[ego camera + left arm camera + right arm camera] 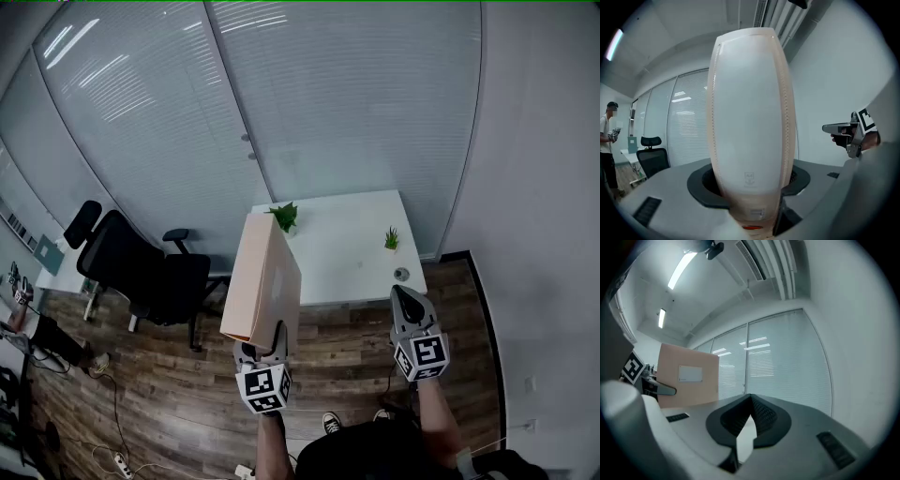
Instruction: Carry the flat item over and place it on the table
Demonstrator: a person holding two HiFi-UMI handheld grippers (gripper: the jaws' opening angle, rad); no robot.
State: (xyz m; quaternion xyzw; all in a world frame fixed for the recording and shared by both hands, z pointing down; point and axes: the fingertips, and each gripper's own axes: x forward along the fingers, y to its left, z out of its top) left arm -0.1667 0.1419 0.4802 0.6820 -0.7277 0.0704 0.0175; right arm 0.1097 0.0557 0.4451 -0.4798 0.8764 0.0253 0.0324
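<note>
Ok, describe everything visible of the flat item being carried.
The flat item is a thin, pale peach rectangular pack, cardboard-like, with a small white label on one face and stitch-like lines along its narrow edge. It stands upright on edge, its lower end clamped in the jaws of the left gripper, in the air short of the white table.

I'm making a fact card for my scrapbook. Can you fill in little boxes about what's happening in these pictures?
Carried thing: flat peach package, standing on its edge
Left hand-held gripper: shut on the package's bottom edge
Right hand-held gripper: shut, holding nothing
Table: white, ahead, package not on it yet
On the table: bigger plant, smaller plant, small round thing
Nearby: black office chair on wooden floor
</note>
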